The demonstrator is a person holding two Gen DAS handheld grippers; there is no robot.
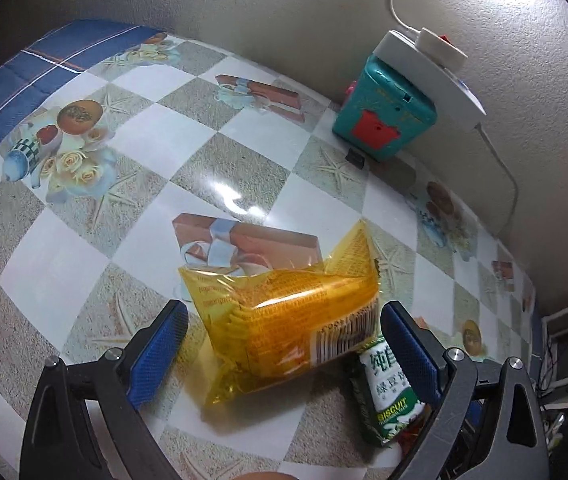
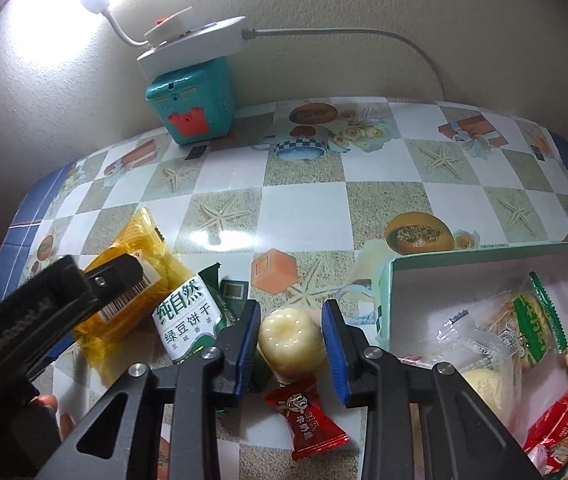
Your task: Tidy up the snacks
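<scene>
My left gripper is open, its blue pads standing on either side of a yellow transparent snack packet that lies on the table; a gap shows at the left pad. A green-and-white biscuit pack lies against the right pad. In the right wrist view my right gripper is shut on a pale yellow clear-wrapped snack, with both pads against its sides. The biscuit pack and yellow packet lie to its left, and a red candy lies under its jaws.
A mint-green box with several wrapped snacks stands at the right. A teal toy box carrying a white lamp base sits against the wall, its cable trailing right. A finger of the left gripper reaches in over the yellow packet.
</scene>
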